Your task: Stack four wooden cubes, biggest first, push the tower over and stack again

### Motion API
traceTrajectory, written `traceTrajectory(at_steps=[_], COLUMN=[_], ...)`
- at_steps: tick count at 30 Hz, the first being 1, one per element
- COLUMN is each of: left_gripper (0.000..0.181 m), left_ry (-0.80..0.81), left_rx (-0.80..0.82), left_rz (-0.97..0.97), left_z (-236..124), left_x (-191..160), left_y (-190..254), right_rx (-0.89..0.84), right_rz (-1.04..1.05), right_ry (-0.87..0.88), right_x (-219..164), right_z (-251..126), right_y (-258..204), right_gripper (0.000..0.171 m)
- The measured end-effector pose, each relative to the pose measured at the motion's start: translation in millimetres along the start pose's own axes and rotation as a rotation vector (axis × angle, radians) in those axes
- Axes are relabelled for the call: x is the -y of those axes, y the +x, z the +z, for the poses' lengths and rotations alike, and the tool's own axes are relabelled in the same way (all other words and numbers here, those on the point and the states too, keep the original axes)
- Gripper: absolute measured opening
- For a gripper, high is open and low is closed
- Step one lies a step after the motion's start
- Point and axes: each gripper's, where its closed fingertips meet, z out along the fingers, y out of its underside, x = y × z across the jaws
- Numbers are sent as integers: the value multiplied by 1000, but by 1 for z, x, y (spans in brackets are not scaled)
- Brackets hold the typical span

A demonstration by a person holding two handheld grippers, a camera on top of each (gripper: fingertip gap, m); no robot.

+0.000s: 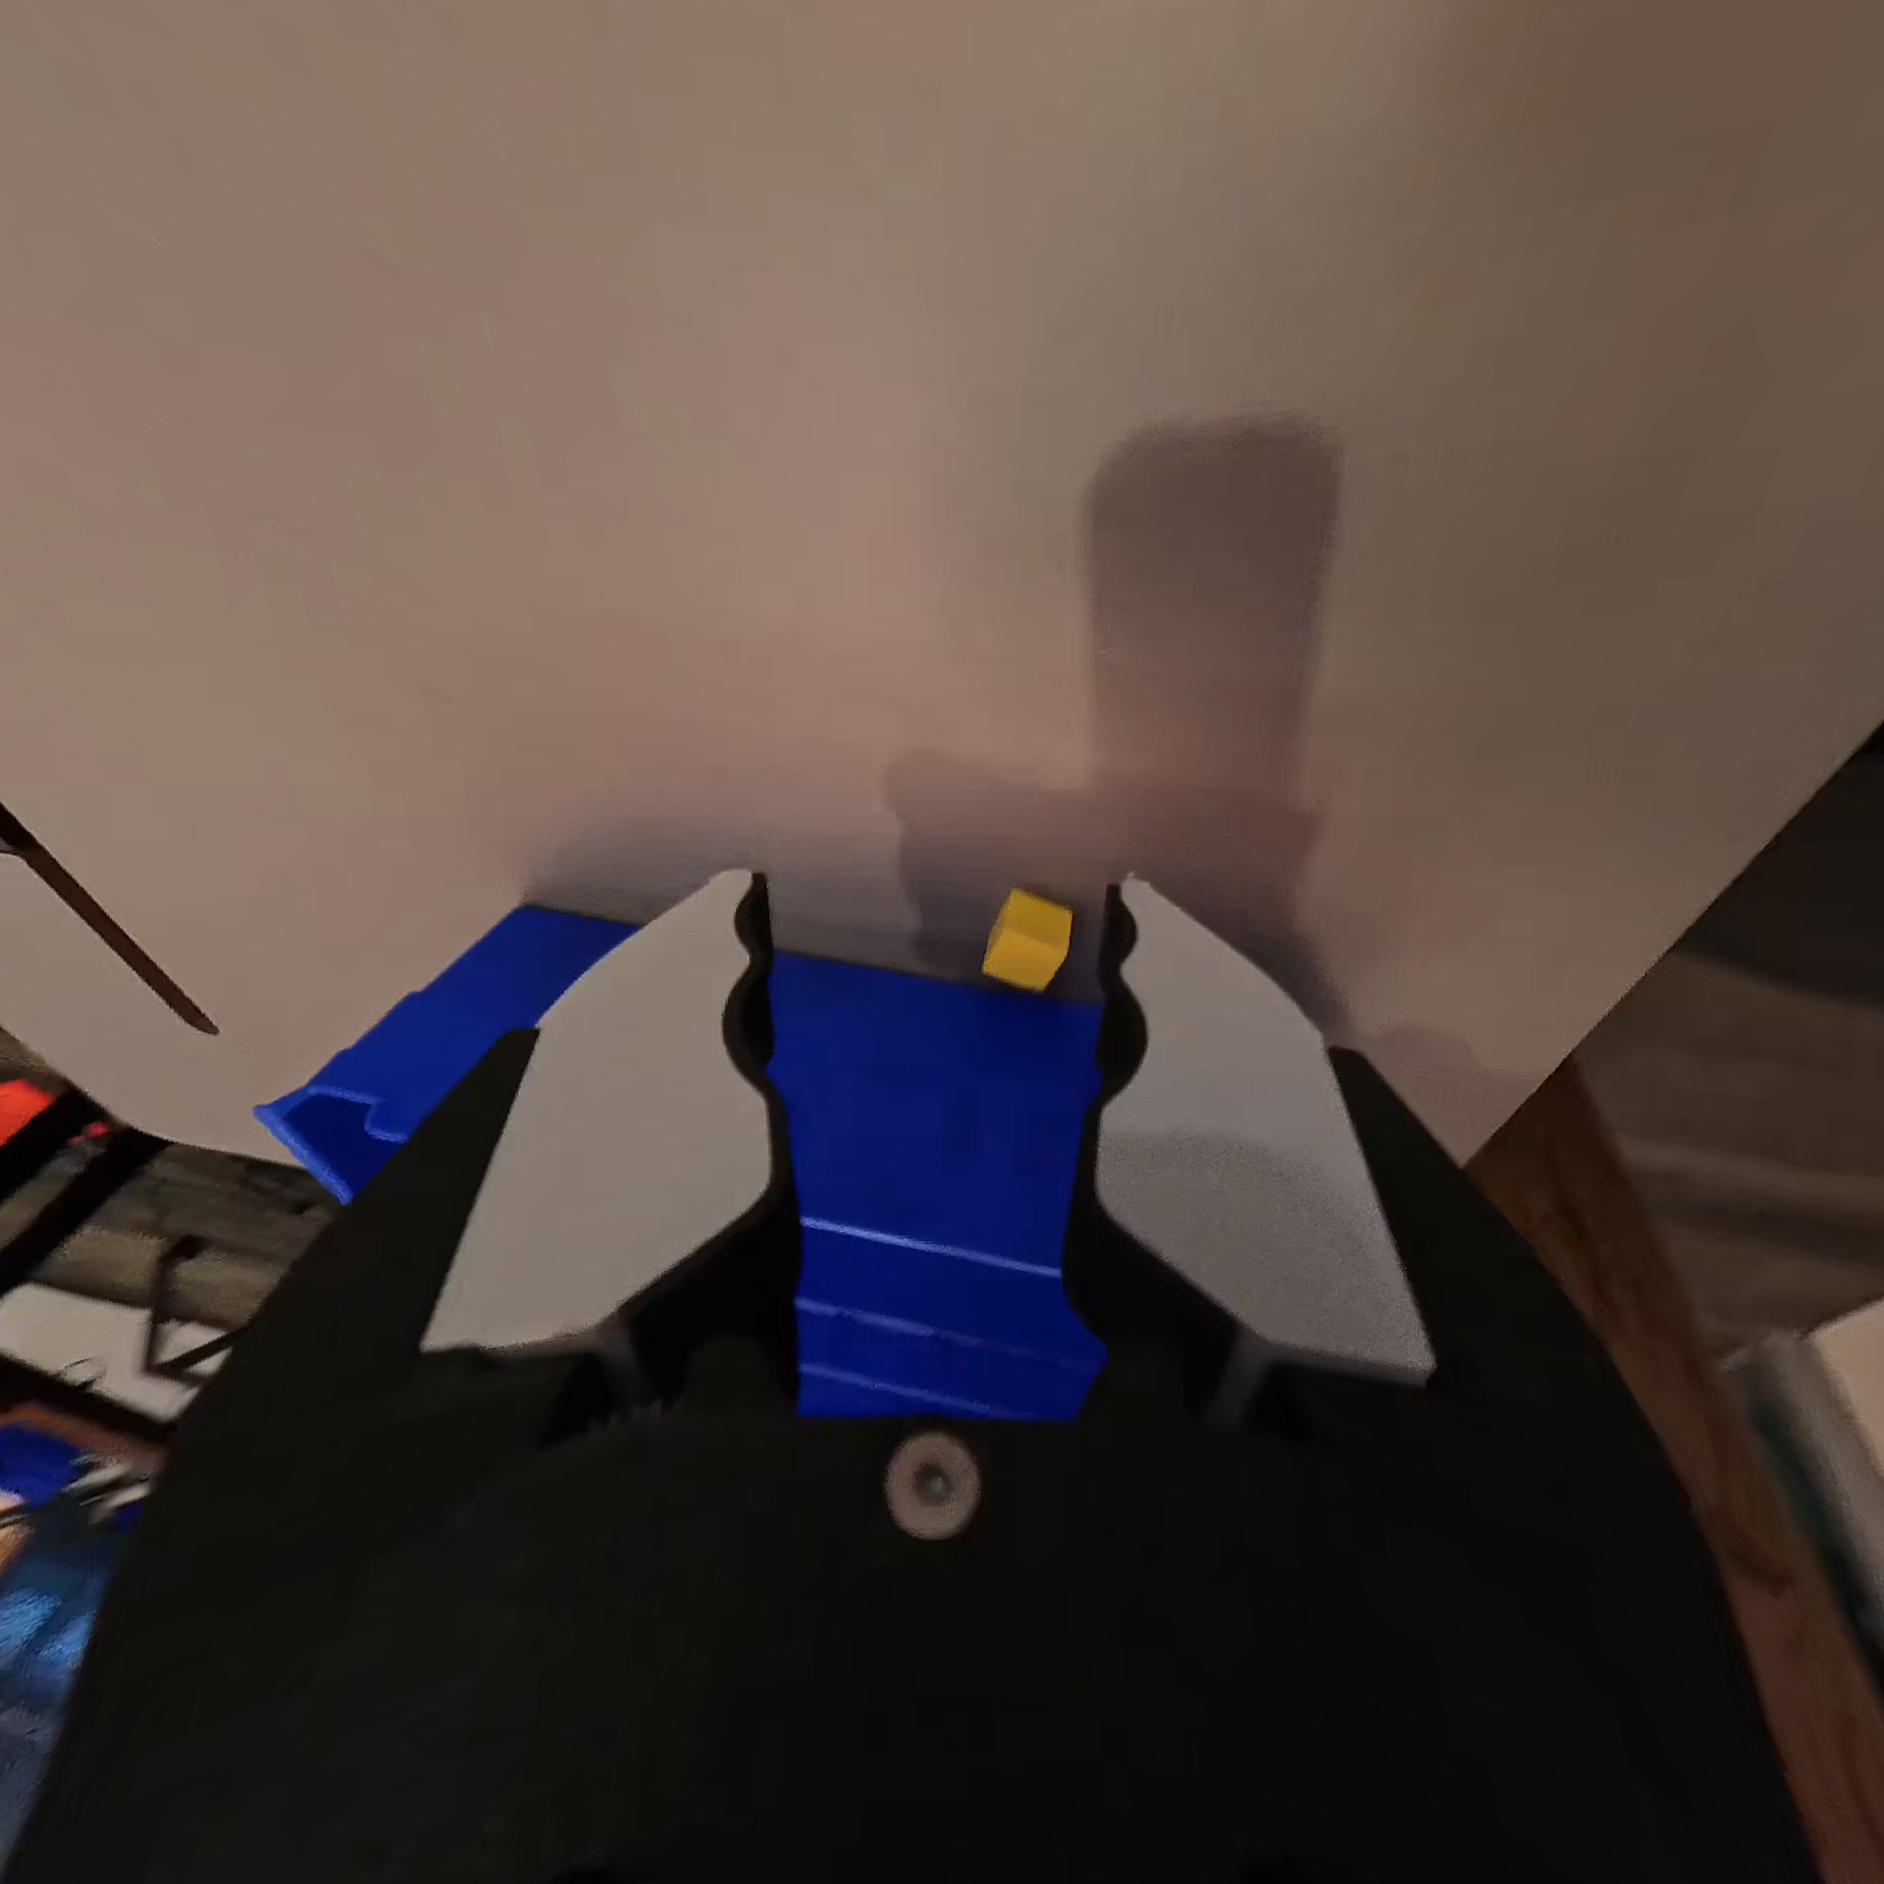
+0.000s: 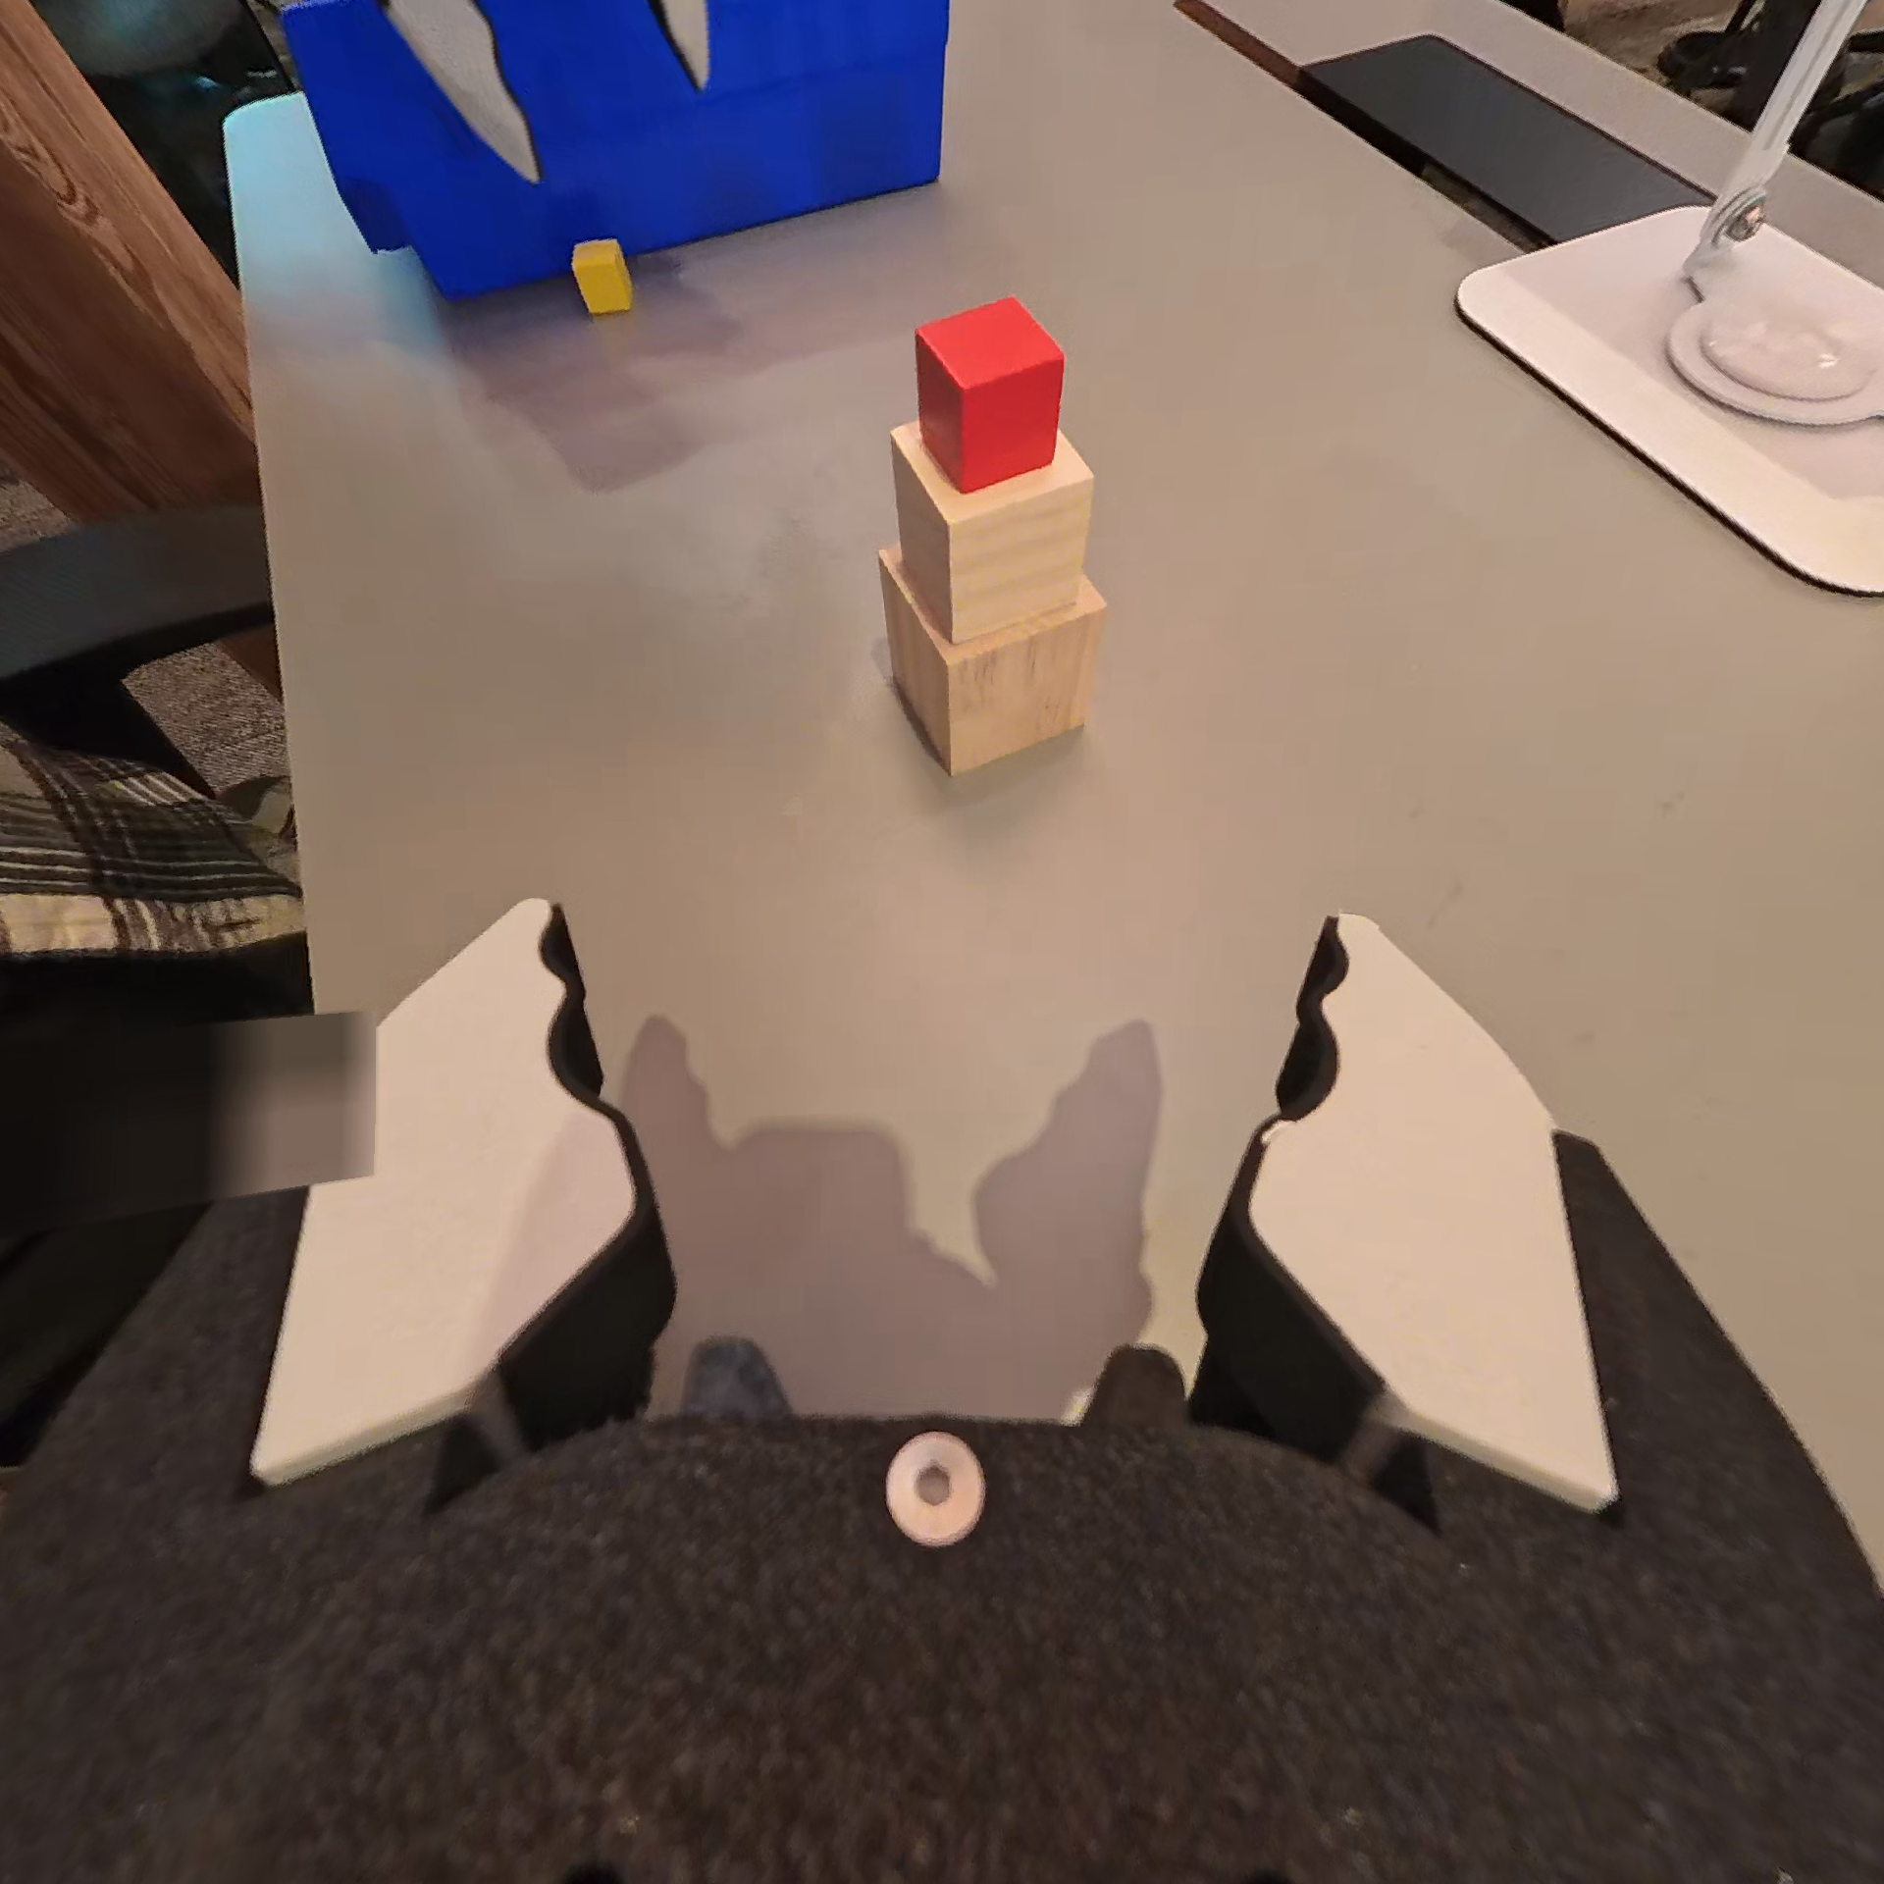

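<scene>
Hovering above blue bin (image 1: 933, 1121), left gripper (image 1: 933, 897), jaws apart.

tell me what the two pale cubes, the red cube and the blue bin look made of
Two pale cubes: bare, unfinished wood with visible grain lines. Red cube: smooth opaque paint, likely wood beneath, though no grain shows. Blue bin: probably moulded plastic, uniform colour with ribbed edges.

Pretty sure I'm in an office: grey tabletop (image 2: 1325, 816), a white lamp base (image 2: 1652, 408) on it, black chair armrest (image 2: 122, 602) beside the tabletop, carpet (image 2: 214, 724) under that, wood-grain panel (image 2: 92, 306) behind.
</scene>
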Motion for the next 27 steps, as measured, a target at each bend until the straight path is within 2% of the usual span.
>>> traceTrajectory(at_steps=[4, 9, 16, 27], left_gripper=[60, 55, 44, 40], left_ry=[-139, -238, -362, -466], left_rx=[-56, -102, -121, -140], left_rz=[111, 166, 233, 253], left_z=[31, 47, 61, 74], left_x=[-30, -48, -60, -73], left_y=[14, 18, 19, 22], right_rx=[-8, -7, 0, 0], right_rz=[-5, -2, 4, 8], right_ry=[-5, -19, -34, -30], right_x=[1, -2, -6, -6], right_z=[1, 5, 9, 8], right_y=[-1, 0, 1, 2], right_gripper=[130, 130, 131, 130])
